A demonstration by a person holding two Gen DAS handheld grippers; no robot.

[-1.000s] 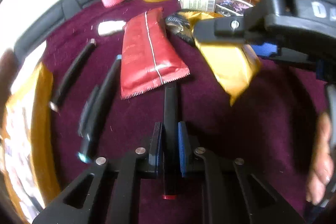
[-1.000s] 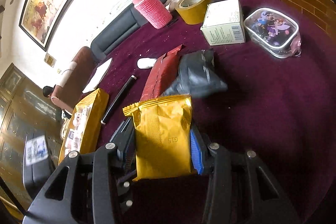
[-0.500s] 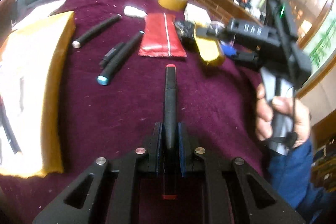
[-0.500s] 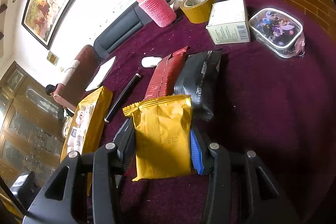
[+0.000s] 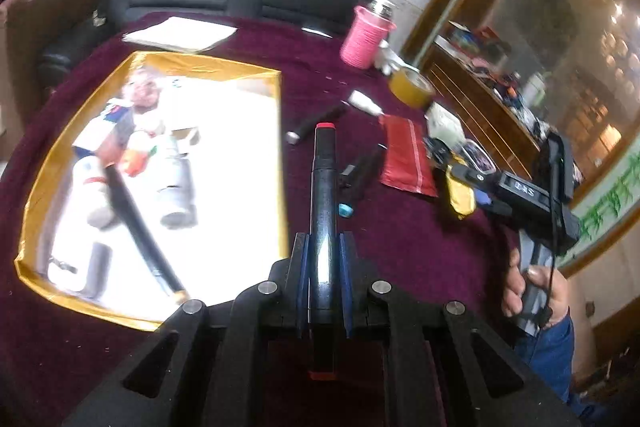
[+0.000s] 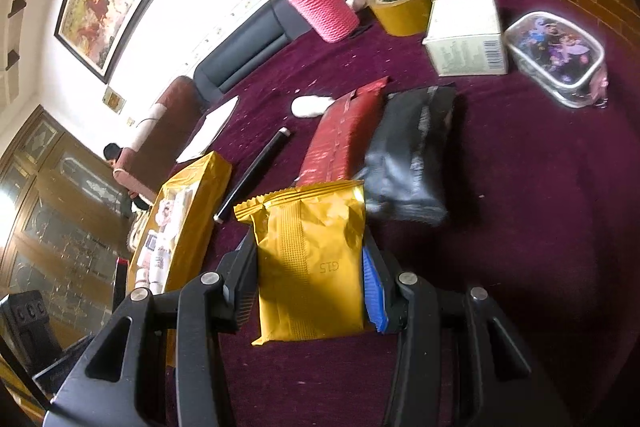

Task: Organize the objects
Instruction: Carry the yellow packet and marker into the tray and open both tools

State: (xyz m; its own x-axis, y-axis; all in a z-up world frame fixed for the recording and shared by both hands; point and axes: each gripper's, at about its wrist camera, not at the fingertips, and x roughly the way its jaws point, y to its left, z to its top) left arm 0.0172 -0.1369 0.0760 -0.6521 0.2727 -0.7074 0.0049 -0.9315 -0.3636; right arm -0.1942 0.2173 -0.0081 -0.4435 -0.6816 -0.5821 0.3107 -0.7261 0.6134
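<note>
Left tool (image 5: 323,267) is clamped on a black marker (image 5: 323,195) with red end caps; the marker sticks straight out ahead between the blue pads, above the maroon worktop (image 5: 400,247). Left of it lies a big gold-edged packet (image 5: 160,187), glare washing out most of its front. Just right of the marker, a second black pen with a teal tip (image 5: 356,183) lies on the cloth, and a third black pen with a silver end (image 5: 316,123) lies farther back.

Right tool (image 6: 308,267) is closed on a yellow snack packet (image 6: 310,259), gripped at its sides and held just over the cloth. Beyond it a red packet (image 6: 344,131) and a black packet (image 6: 412,155) lie side by side, touching. A small white object (image 6: 310,105) sits behind the red packet.

At the far edge: pink sleeved bottle (image 6: 320,5), yellow tape roll (image 6: 404,3), white box (image 6: 466,33), clear cartoon-print pouch (image 6: 556,57). A white paper (image 6: 208,129) lies at the left rim. In the left view the right tool (image 5: 466,187) hangs with the yellow packet near the red packet's corner, and the person's hand (image 5: 532,283) grips its handle.
</note>
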